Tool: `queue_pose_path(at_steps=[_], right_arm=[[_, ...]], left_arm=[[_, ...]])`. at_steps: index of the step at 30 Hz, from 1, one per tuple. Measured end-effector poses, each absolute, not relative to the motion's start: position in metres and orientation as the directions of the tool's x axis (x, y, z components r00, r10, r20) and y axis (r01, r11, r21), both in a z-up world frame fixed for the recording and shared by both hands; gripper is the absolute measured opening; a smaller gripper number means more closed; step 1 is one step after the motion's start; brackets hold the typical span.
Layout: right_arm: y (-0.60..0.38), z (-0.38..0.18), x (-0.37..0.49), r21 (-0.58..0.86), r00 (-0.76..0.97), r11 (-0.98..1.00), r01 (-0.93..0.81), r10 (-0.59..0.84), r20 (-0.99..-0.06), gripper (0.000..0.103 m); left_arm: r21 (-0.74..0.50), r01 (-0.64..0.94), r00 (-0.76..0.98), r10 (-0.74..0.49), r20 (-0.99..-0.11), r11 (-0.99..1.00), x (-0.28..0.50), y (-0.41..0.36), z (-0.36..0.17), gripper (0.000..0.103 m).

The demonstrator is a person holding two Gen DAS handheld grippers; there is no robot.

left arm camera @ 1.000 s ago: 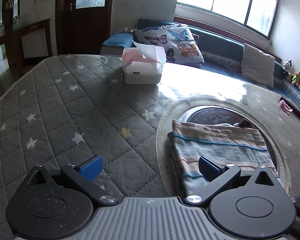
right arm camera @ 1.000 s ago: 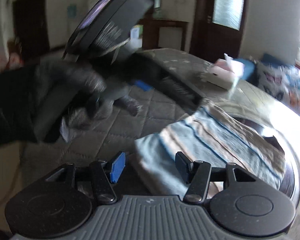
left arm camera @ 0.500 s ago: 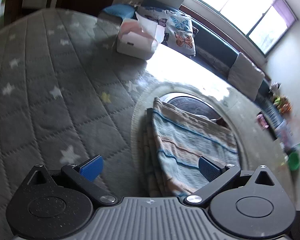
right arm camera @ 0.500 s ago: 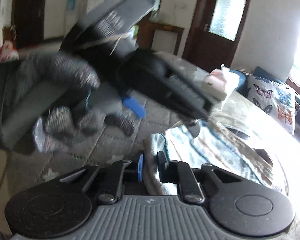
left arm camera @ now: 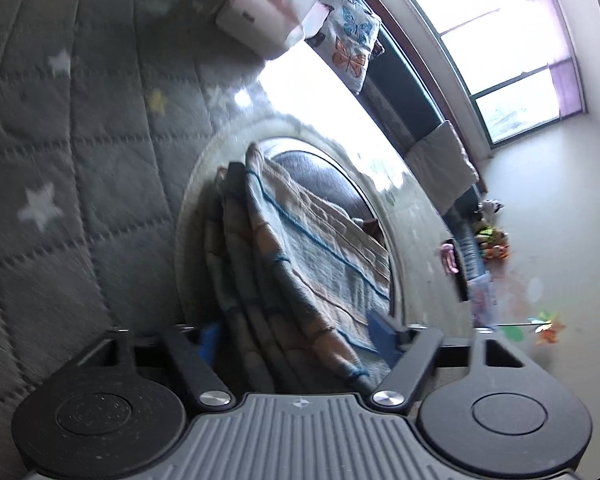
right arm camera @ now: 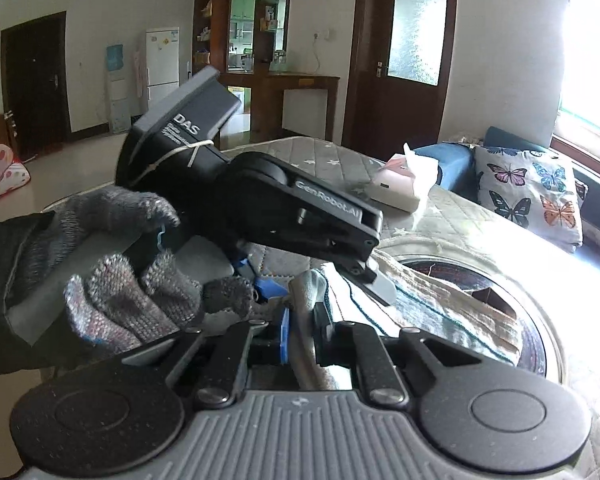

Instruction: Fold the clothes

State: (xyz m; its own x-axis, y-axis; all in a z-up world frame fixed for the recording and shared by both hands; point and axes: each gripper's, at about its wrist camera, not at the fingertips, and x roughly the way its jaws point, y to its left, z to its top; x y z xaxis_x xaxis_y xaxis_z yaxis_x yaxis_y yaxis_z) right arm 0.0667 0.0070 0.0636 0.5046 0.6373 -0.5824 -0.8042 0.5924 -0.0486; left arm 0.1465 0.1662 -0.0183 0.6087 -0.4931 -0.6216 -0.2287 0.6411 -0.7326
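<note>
**Both grippers at one end of the folded striped cloth**

Your right gripper (right arm camera: 302,338) is clenched on the near corner of the folded cloth with pale blue, tan and dark teal stripes (right arm camera: 428,304); its blue and black pads stand close together with a thick roll of the fabric pinched between them.

Your left gripper (left arm camera: 294,336) straddles the same cloth (left arm camera: 300,256). Its 2 blue pads stand wide apart, 1 on each side of the stacked layers, and the fabric bulges up between them. The left pad sits right at the edge of the stack, but the blur keeps you from telling whether either pad presses the cloth, so read these jaws as spread rather than gripping.

In the right wrist view, your left hand in a grey knitted glove (right arm camera: 132,280) wraps the handle of the left gripper (right arm camera: 324,264), whose black body angles down onto the cloth just ahead of your right pads.

The cloth lies in several layers over a round dark glass inset (right arm camera: 480,276) in the table, which is covered by a grey quilted cover with white stars (left arm camera: 80,160). Well beyond it on the cover stands a white and pink tissue box (right arm camera: 400,188). A butterfly-print cushion (right arm camera: 532,196) rests on the bench behind.
</note>
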Motion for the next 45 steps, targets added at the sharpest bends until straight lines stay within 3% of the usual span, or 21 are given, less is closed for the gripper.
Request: queue_pose_path(at_steps=[4, 5, 9, 15, 23, 32, 36, 38, 42, 45], right_arm=[[0.001, 0.062, 0.069, -0.026, 0.483, 0.584, -0.811, 0.645, -0.592, 0.015], [-0.002, 0.062, 0.069, -0.011, 0.476, 0.584, -0.812, 0.650, -0.593, 0.016], [-0.021, 0.063, 0.073, 0.041, 0.479, 0.618, -0.785, 0.647, -0.593, 0.029], [-0.059, 0.058, 0.101, 0.095, 0.544, 0.729, -0.678, 0.584, -0.602, 0.038], [-0.097, 0.027, 0.165, 0.176, 0.598, 0.860, -0.480, 0.467, -0.651, 0.038], [-0.117, -0.001, 0.189, 0.293, 0.570, 0.874, -0.387, 0.477, -0.669, 0.038], [-0.116, -0.003, 0.192, 0.322, 0.567, 0.869, -0.376, 0.491, -0.661, 0.035], [-0.114, -0.003, 0.191, 0.321, 0.568, 0.871, -0.373, 0.488, -0.663, 0.030], [-0.115, 0.000, 0.189, 0.329, 0.577, 0.874, -0.358, 0.484, -0.658, 0.009], [-0.119, 0.008, 0.183, 0.338, 0.590, 0.871, -0.357, 0.491, -0.642, 0.006]], left_arm=[[-0.724, -0.239, 0.595, -0.491, -0.636, 0.647, 0.145, 0.166, -0.027, 0.027], [-0.720, -0.241, 0.594, -0.488, -0.640, 0.651, 0.144, 0.167, -0.028, 0.025], [-0.728, -0.239, 0.600, -0.491, -0.631, 0.643, 0.142, 0.171, -0.029, 0.025], [-0.719, -0.227, 0.609, -0.481, -0.631, 0.657, 0.139, 0.169, -0.028, 0.025], [-0.712, -0.221, 0.610, -0.475, -0.634, 0.666, 0.141, 0.165, -0.028, 0.025], [-0.703, -0.214, 0.609, -0.470, -0.639, 0.678, 0.142, 0.162, -0.028, 0.025], [-0.697, -0.215, 0.611, -0.463, -0.642, 0.684, 0.143, 0.161, -0.027, 0.025], [-0.689, -0.216, 0.610, -0.455, -0.648, 0.692, 0.143, 0.159, -0.026, 0.025], [-0.670, -0.199, 0.611, -0.444, -0.656, 0.716, 0.143, 0.151, -0.019, 0.025], [-0.655, -0.181, 0.612, -0.437, -0.659, 0.734, 0.143, 0.144, -0.012, 0.023]])
